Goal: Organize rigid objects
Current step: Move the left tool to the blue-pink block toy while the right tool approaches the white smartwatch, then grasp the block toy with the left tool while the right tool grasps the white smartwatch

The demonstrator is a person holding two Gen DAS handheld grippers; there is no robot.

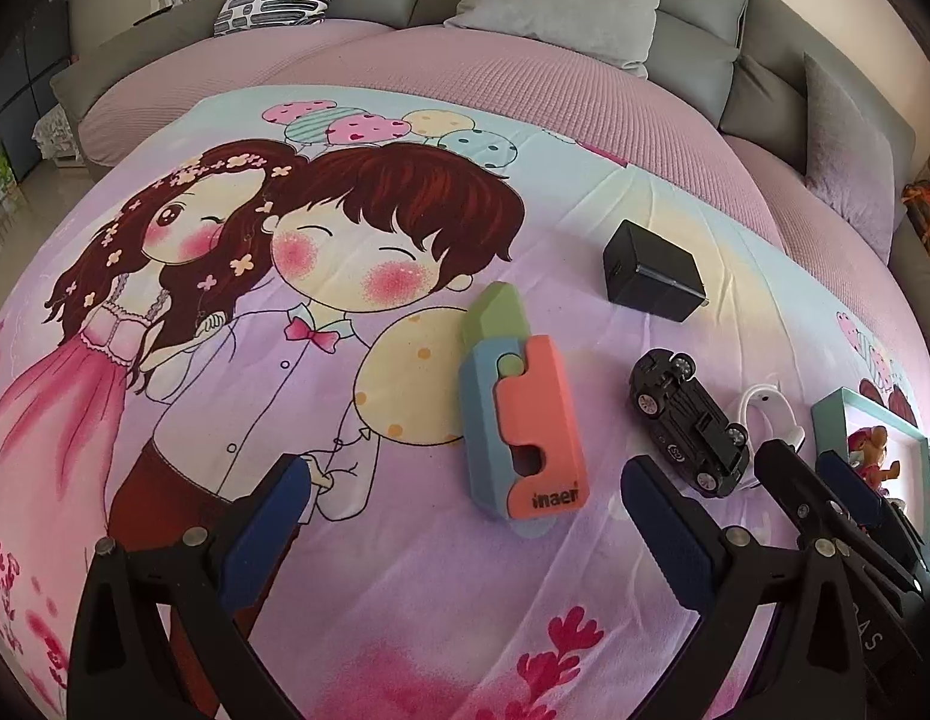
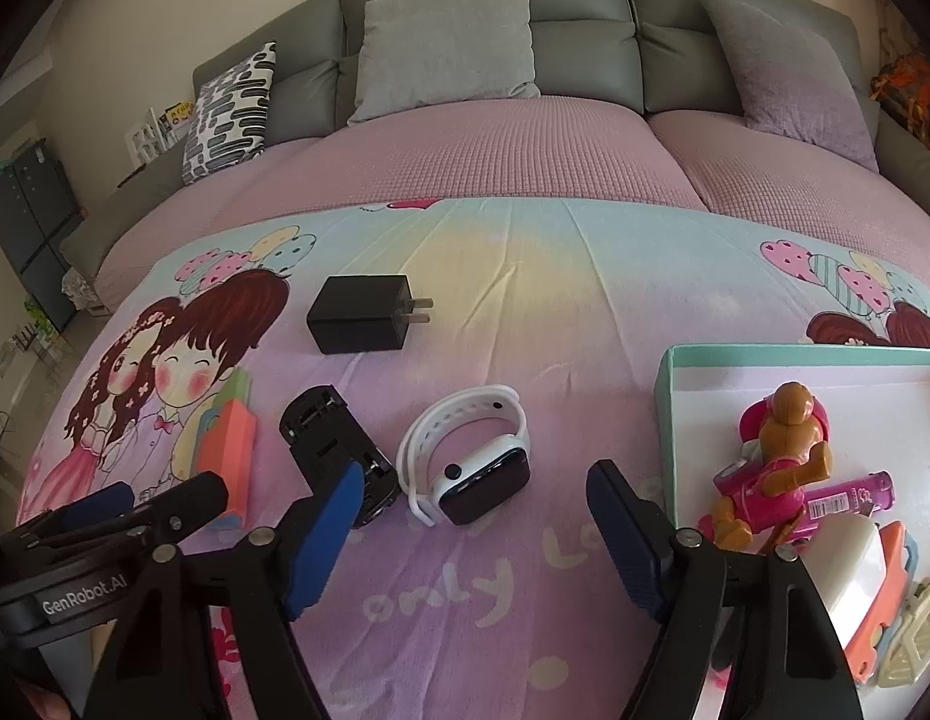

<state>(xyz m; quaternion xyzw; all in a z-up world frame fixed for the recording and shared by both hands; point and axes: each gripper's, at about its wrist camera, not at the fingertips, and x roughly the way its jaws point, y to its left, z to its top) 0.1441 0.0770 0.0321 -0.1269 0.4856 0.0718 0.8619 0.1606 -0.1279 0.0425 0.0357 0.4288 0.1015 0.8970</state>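
On the cartoon-print sheet lie a colourful block toy, a black toy car on its side, a black charger and a white smartwatch. My left gripper is open and empty, just short of the block toy. My right gripper is open and empty, just short of the smartwatch. The car is beside its left finger. The charger lies farther back. A teal-rimmed tray at the right holds a pink dog figure and other small items.
Grey sofa cushions and a patterned pillow stand behind the pink cover. The left gripper shows at the lower left of the right wrist view. The right gripper's fingers show at the right of the left wrist view.
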